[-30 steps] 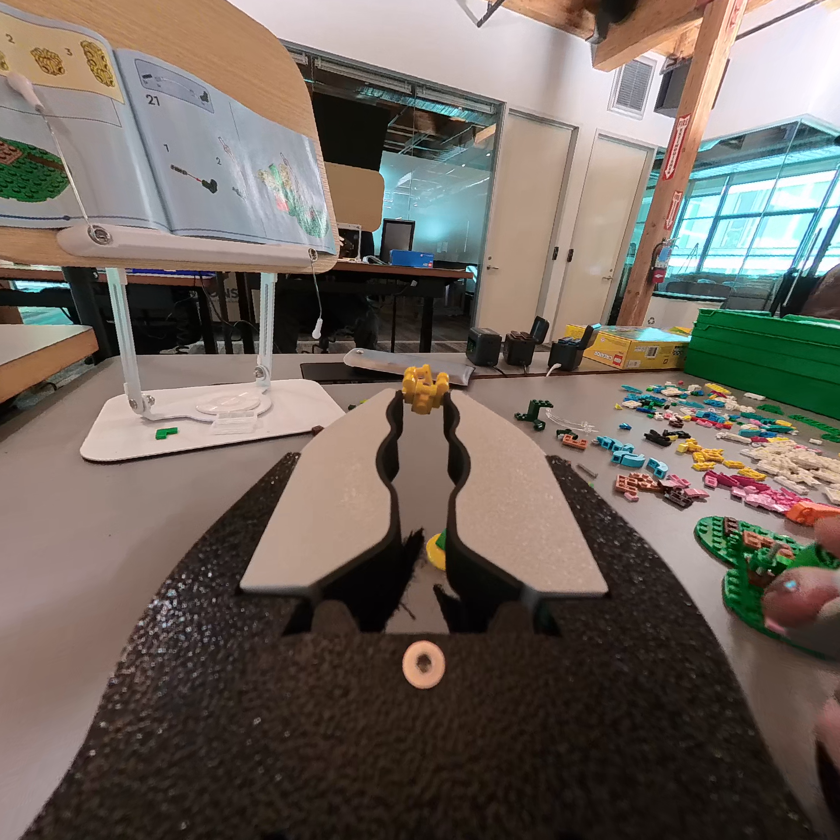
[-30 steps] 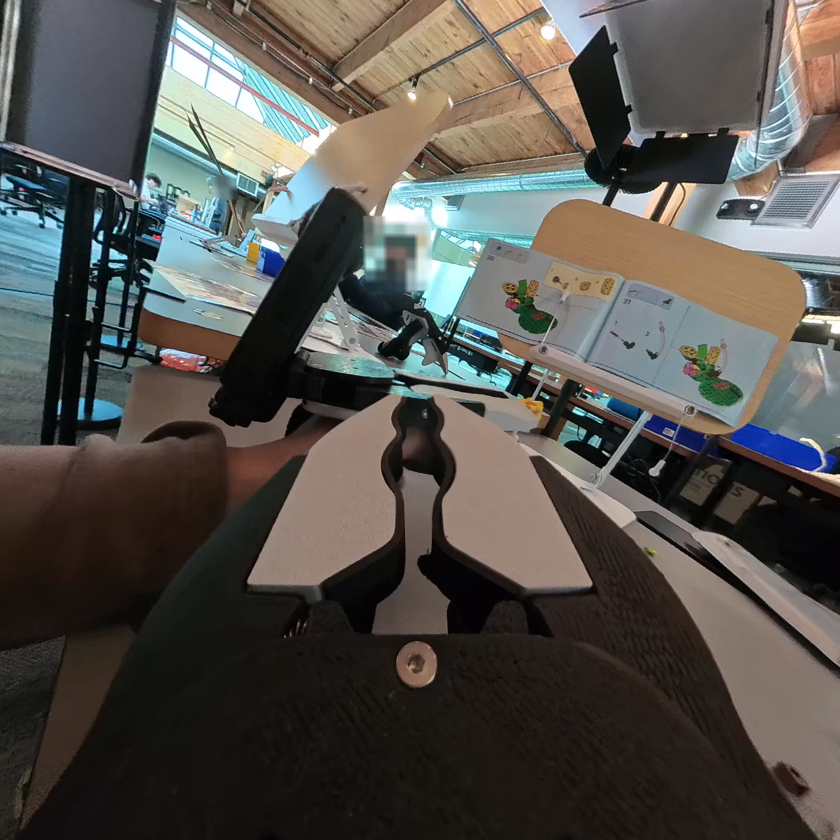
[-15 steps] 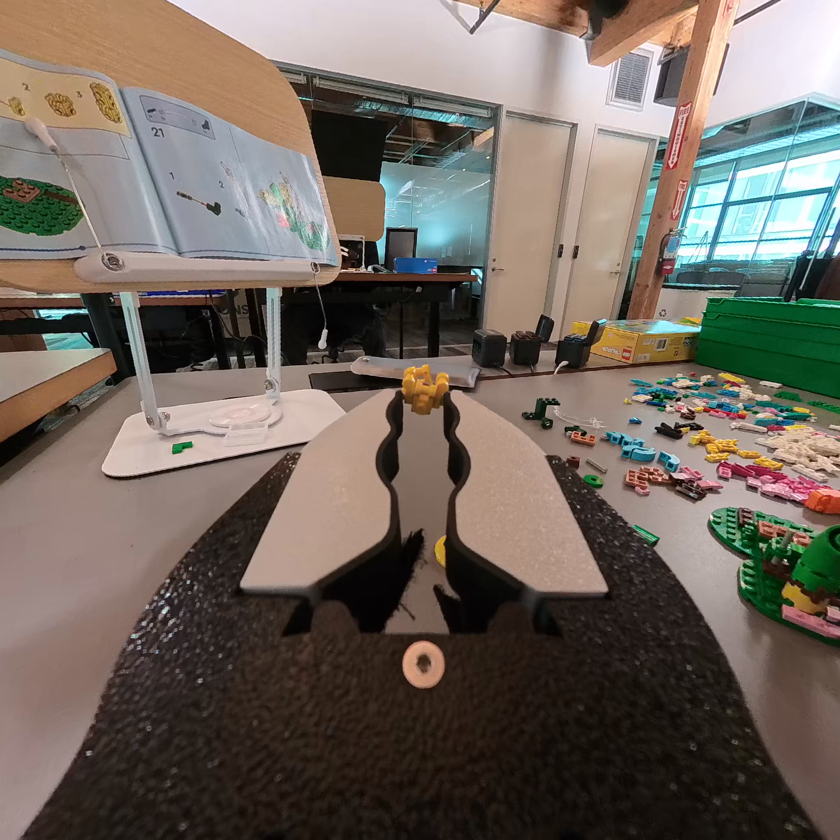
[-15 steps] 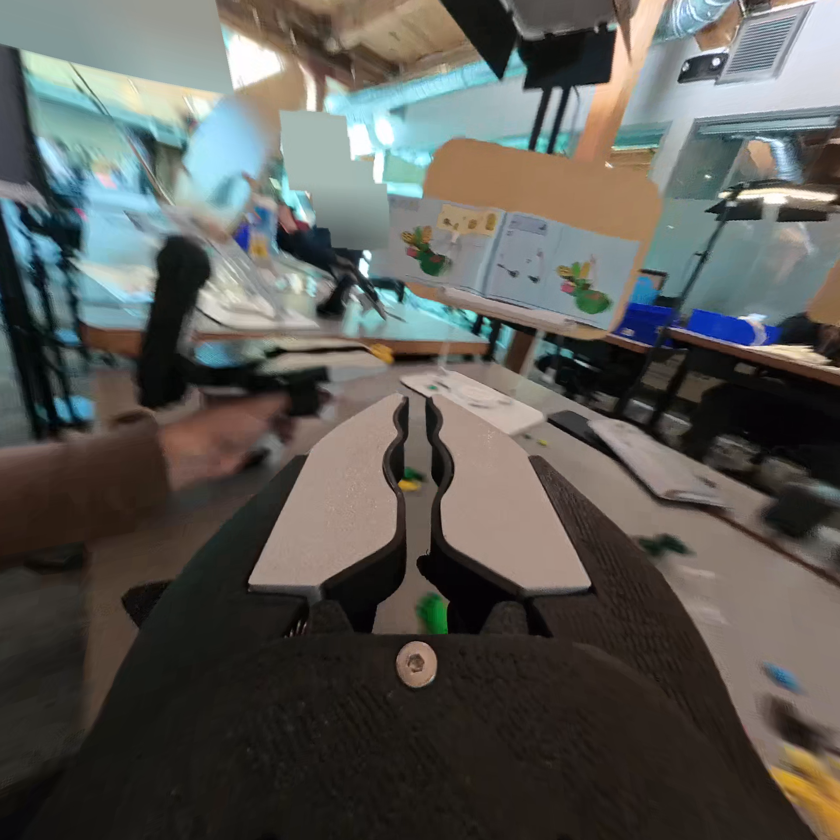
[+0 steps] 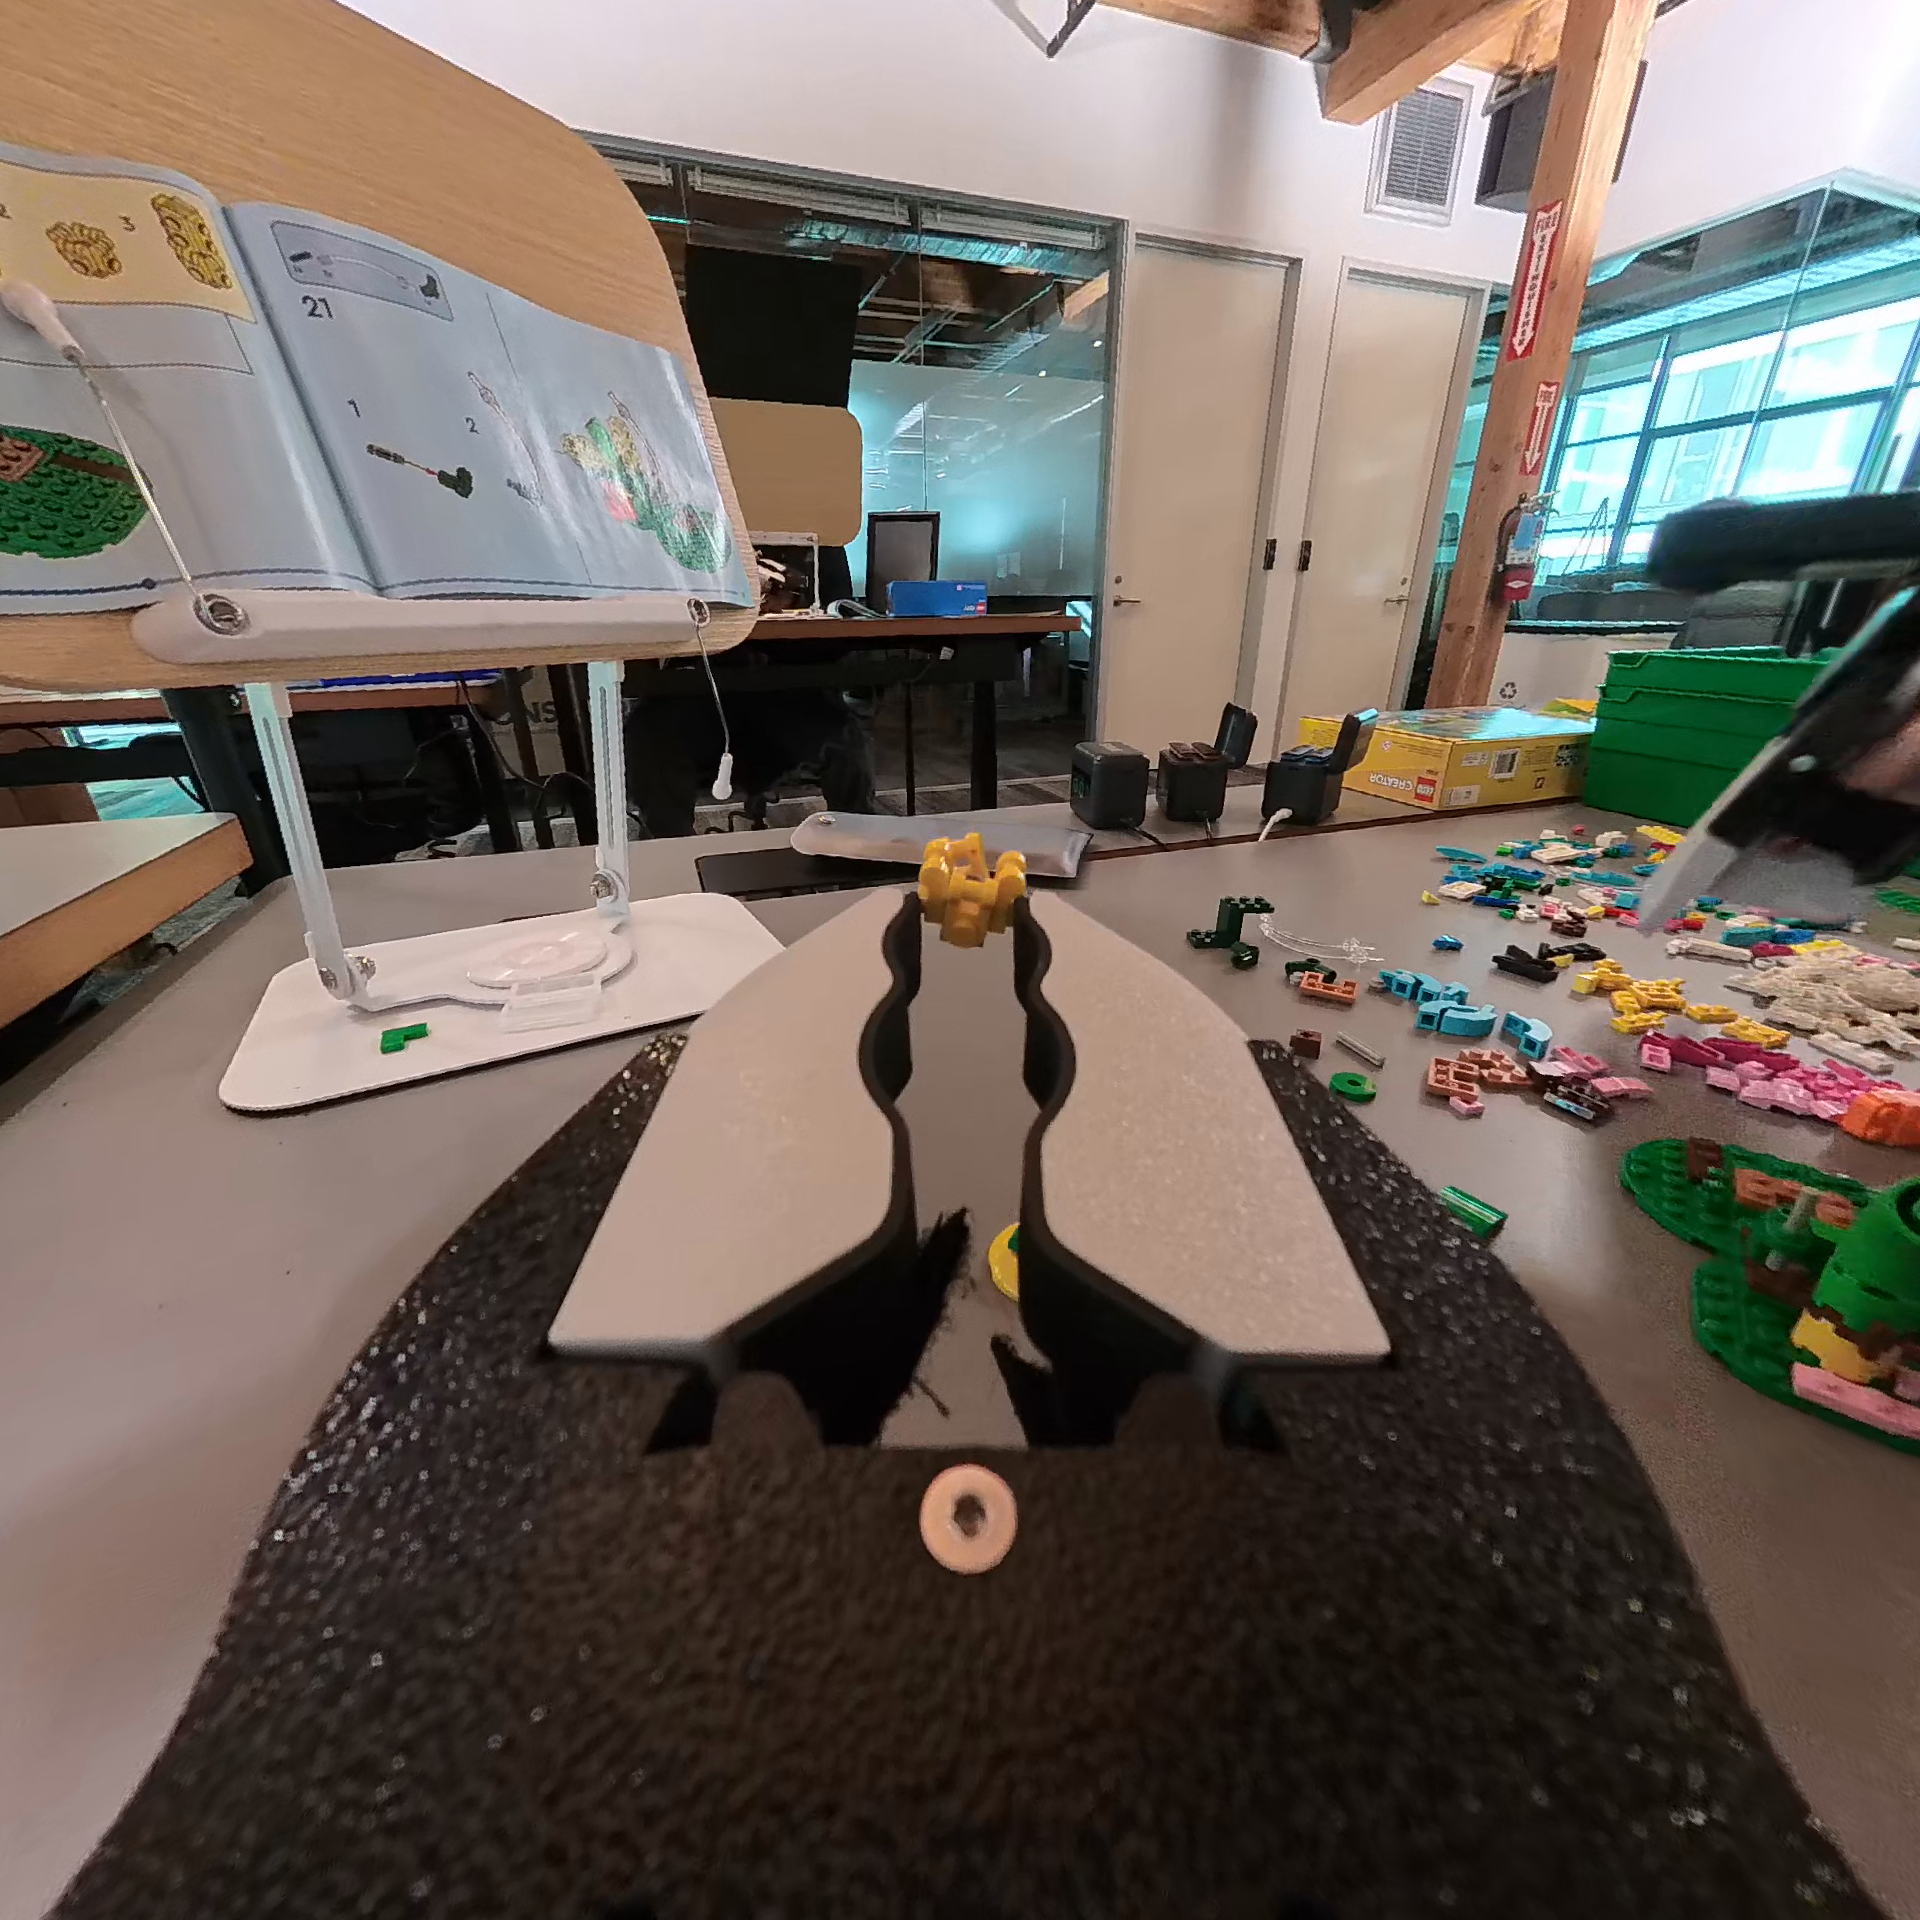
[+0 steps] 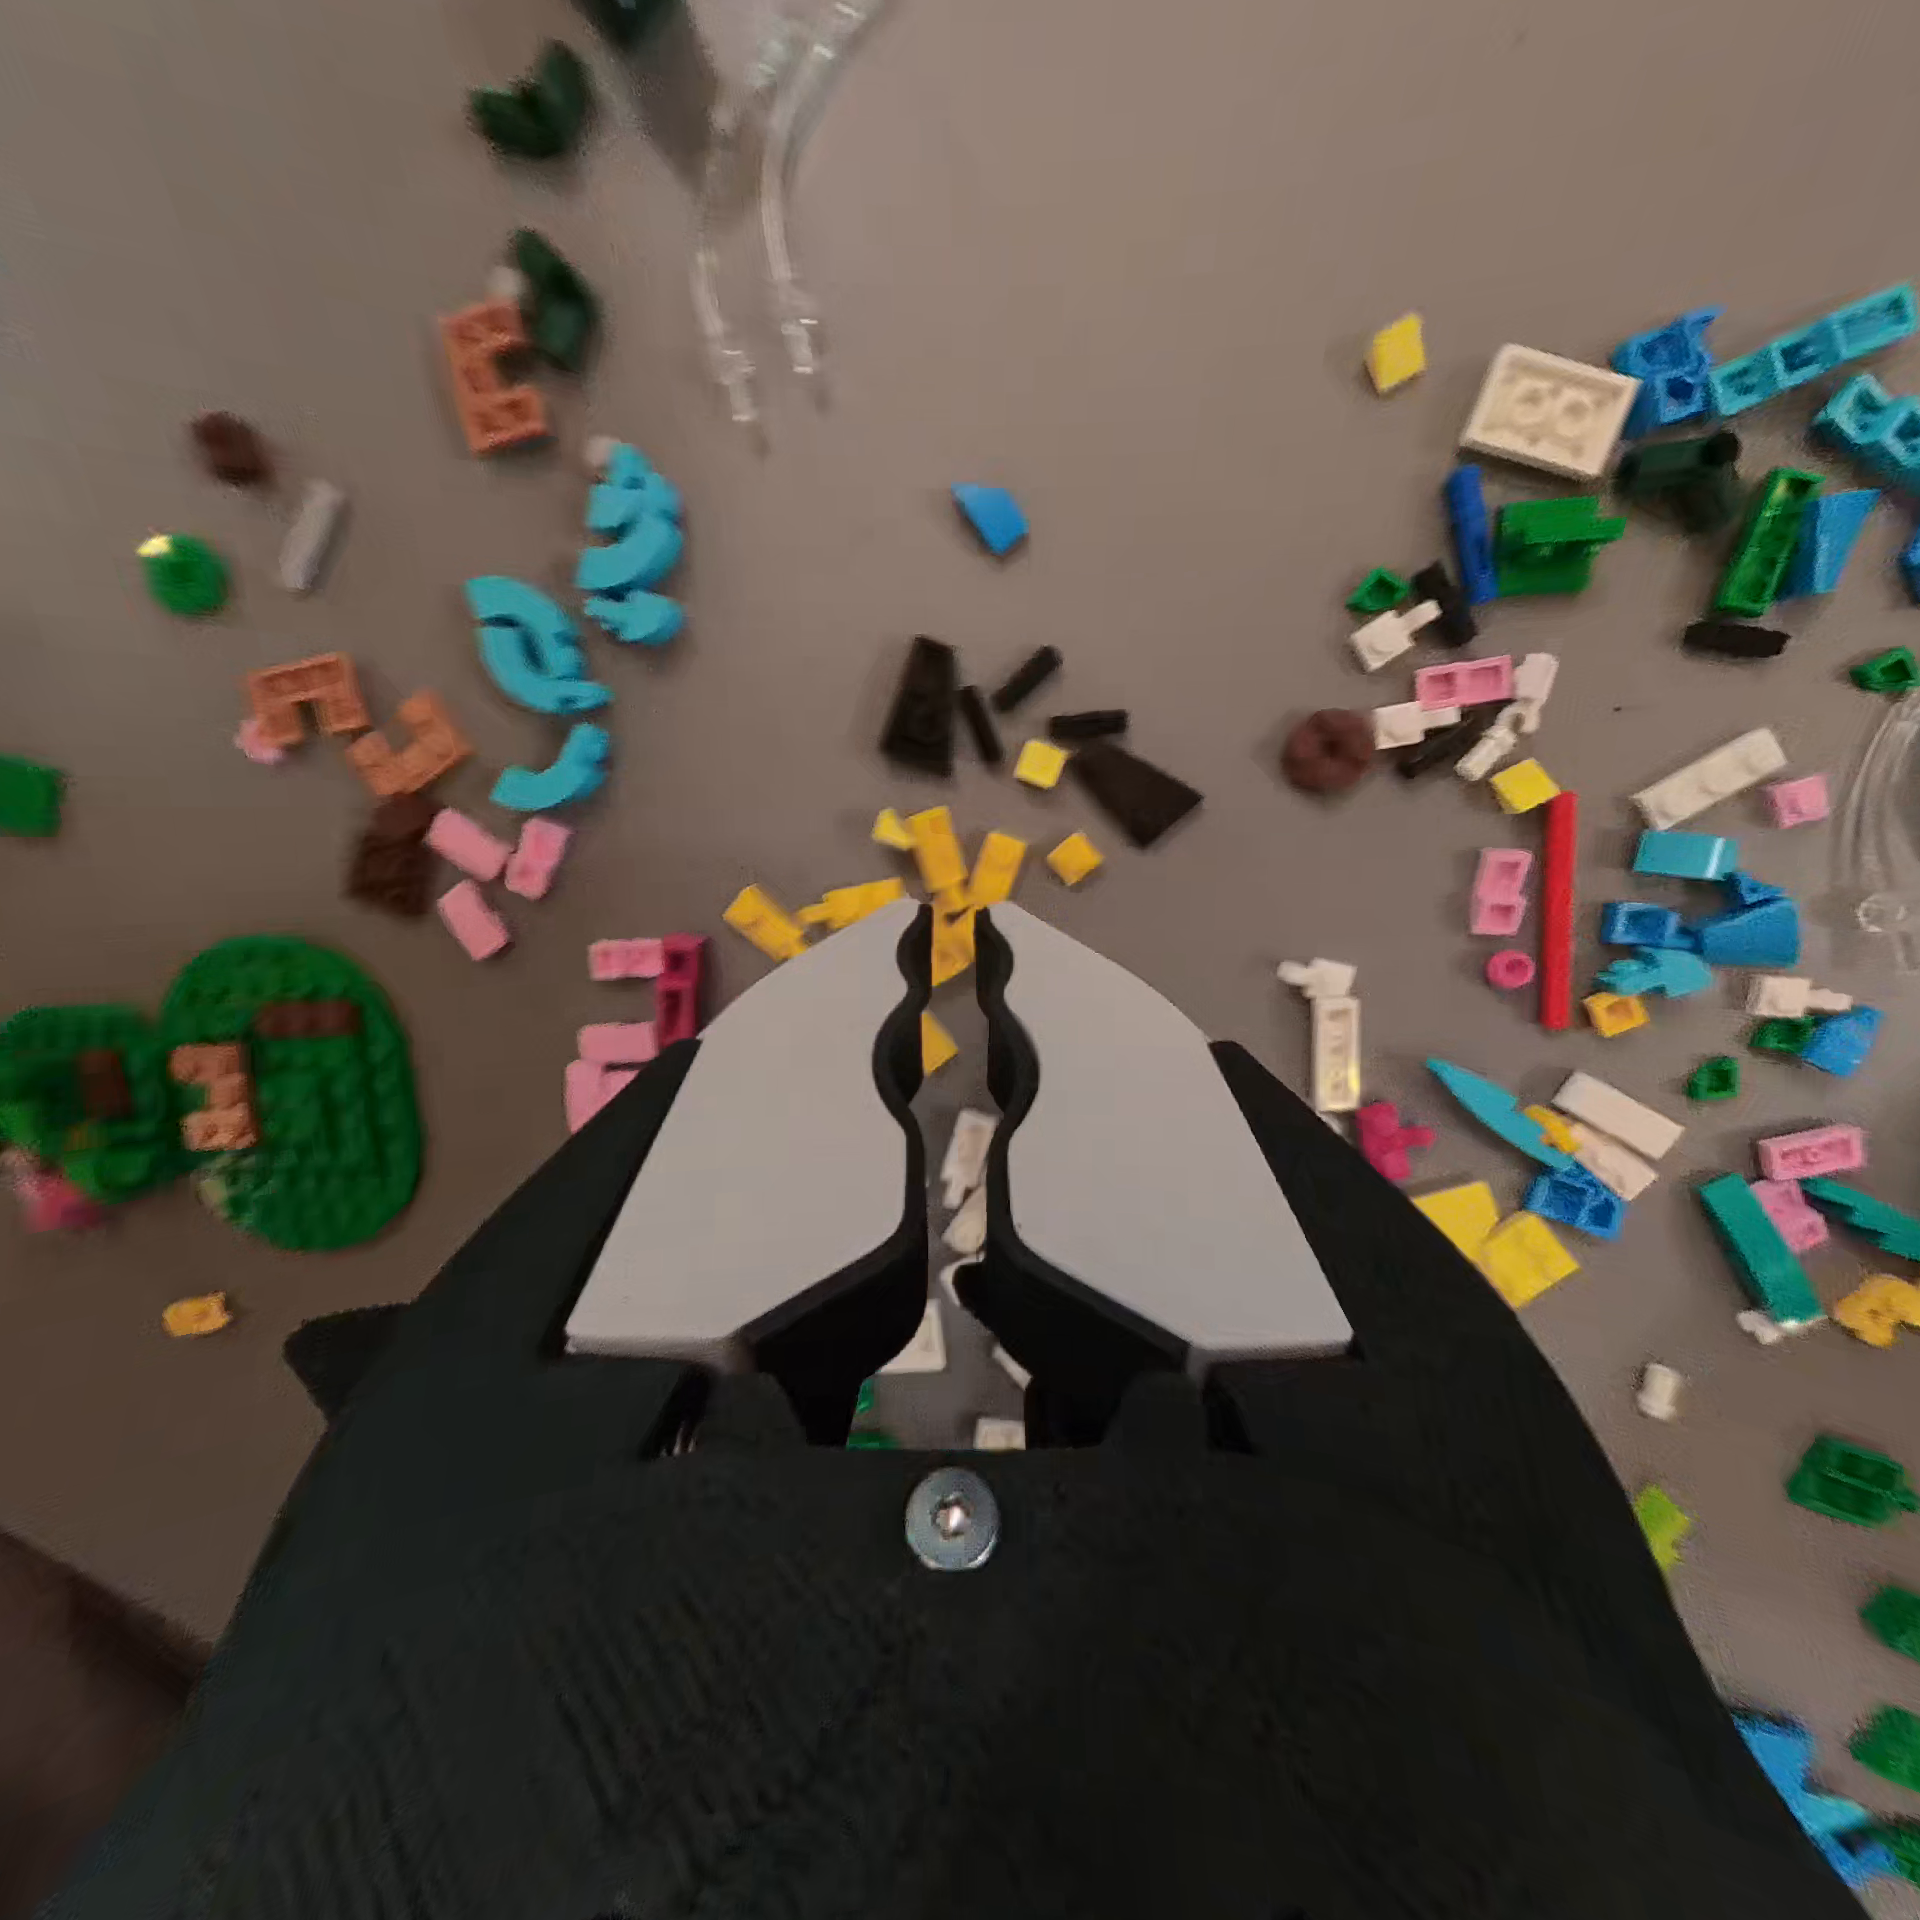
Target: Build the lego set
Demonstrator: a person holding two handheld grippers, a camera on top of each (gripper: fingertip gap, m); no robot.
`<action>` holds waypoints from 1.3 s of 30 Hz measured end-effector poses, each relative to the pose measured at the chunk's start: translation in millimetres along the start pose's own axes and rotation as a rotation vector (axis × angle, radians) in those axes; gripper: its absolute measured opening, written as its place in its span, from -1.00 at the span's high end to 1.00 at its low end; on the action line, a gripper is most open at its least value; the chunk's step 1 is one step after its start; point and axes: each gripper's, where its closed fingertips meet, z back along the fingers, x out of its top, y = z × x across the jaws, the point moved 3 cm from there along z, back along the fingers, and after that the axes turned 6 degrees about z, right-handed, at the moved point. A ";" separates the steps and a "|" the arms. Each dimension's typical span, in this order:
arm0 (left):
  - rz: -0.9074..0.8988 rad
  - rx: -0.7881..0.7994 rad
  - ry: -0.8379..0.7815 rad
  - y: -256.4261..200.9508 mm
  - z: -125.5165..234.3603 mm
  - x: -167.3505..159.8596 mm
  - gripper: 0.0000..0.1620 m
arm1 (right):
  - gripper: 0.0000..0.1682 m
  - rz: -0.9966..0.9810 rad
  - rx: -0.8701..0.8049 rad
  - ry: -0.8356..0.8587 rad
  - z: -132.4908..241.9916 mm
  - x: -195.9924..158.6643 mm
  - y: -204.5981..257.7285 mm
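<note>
The left gripper (image 5: 971, 914) is clamped on a small yellow flower piece (image 5: 971, 902), held at its fingertips above the table (image 5: 187, 1226) and level, facing the manual (image 5: 416, 436) on its stand. The right gripper (image 6: 951, 920) points straight down over the loose pile, fingers nearly together with only a narrow gap and nothing clearly gripped; I cannot tell whether they touch a brick. Directly ahead of and under its tips lies a cluster of yellow bricks (image 6: 961, 862), strewn at odd angles, the nearest one running roughly along the finger line. Black wedges (image 6: 1039, 727) lie just beyond. The green base (image 6: 301, 1081) with the partial build sits well off to that gripper's left. The right gripper is the nearer to the yellow cluster by far; judging by this, the next pick is a short drop forward onto it, jaws spread first
</note>
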 end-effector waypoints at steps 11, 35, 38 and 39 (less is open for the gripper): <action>0.022 -0.010 -0.015 0.7 0.8 2.3 0.79 | 0.86 -0.014 -0.002 0.244 -26.7 3.6 -4.8; 0.034 -0.016 -0.015 1.5 0.3 2.3 0.79 | 0.91 -0.002 0.106 0.370 -21.7 -4.2 2.0; 0.039 -0.018 -0.016 1.6 0.1 2.4 0.79 | 0.91 0.045 0.181 0.349 -19.4 -3.6 19.7; 0.040 -0.018 -0.016 1.6 0.1 2.4 0.79 | 0.91 0.071 0.195 0.346 -19.0 -3.4 24.8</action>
